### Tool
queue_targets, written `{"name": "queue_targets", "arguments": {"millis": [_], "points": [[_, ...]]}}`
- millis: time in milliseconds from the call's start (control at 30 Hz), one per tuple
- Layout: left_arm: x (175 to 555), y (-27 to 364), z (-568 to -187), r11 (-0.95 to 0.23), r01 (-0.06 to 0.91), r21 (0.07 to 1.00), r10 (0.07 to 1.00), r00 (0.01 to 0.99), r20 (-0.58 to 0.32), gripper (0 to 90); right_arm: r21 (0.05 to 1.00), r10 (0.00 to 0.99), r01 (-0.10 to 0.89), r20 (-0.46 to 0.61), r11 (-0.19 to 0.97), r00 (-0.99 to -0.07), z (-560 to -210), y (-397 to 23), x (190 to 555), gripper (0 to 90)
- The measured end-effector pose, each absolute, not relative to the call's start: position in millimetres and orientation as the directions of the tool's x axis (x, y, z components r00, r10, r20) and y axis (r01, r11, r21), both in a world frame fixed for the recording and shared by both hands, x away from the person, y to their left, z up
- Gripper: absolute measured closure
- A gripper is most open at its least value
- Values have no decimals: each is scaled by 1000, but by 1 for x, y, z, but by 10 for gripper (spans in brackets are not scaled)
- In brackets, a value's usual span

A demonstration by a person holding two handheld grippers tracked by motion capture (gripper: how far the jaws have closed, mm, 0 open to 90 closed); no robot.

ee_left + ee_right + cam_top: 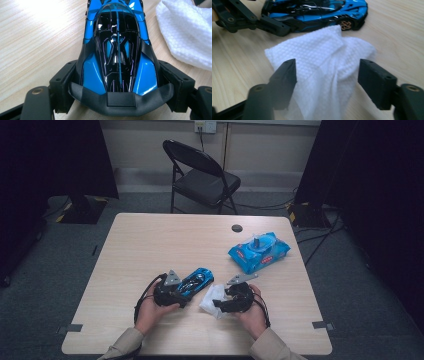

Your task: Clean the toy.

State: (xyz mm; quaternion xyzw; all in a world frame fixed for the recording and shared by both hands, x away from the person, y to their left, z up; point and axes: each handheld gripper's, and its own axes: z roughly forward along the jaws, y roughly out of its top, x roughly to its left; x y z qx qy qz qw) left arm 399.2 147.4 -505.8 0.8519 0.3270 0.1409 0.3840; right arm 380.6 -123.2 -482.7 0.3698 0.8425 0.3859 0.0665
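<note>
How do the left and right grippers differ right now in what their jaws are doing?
The left gripper has its jaws clamped on the blue toy car; the right gripper stands open over the white wipe, jaws apart from it. The left one's load is rigid, the right one's limp and crumpled. Both sit low at the table.

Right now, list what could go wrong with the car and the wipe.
1. The right gripper stands open around the white wipe, its pads off it; closing may catch only a loose fold, and the wipe could slip out.
2. The left gripper clamps just the tail end of the blue toy car; rubbing may twist it loose.
3. The wipe lies against the car's side, so lifting it may nudge the car.
</note>
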Motion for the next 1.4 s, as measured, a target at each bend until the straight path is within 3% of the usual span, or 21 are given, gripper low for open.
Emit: {"name": "queue_targets", "arguments": {"millis": [267, 433, 500, 567, 767, 1033, 1400], "points": [[399, 147, -506, -490, 450, 747, 666, 746, -13, 241, 713, 623, 496, 105, 496, -775, -501, -105, 376, 233], [399, 147, -506, -491, 449, 747, 666, 746, -11, 241, 712, 603, 451, 48, 539, -796, -498, -103, 373, 536], [399, 147, -506, -491, 449, 747, 666, 746, -11, 242, 713, 598, 461, 74, 528, -798, -498, -106, 374, 777], [399, 147, -506, -490, 449, 747, 666, 746, -12, 241, 707, 594, 482, 109, 517, -797, -498, -109, 376, 840], [399, 147, -506, -489, 450, 747, 666, 746, -13, 241, 705, 571, 479, 128, 522, -811, -486, -105, 379, 866], [399, 148, -506, -488, 450, 748, 667, 745, -13, 241, 773, 596, 465, 143, 431, -791, -451, -97, 401, 867], [399, 148, -506, -489, 450, 747, 667, 745, -12, 241, 735, 545, 459, 146, 500, -826, -464, -35, 418, 866]]}}
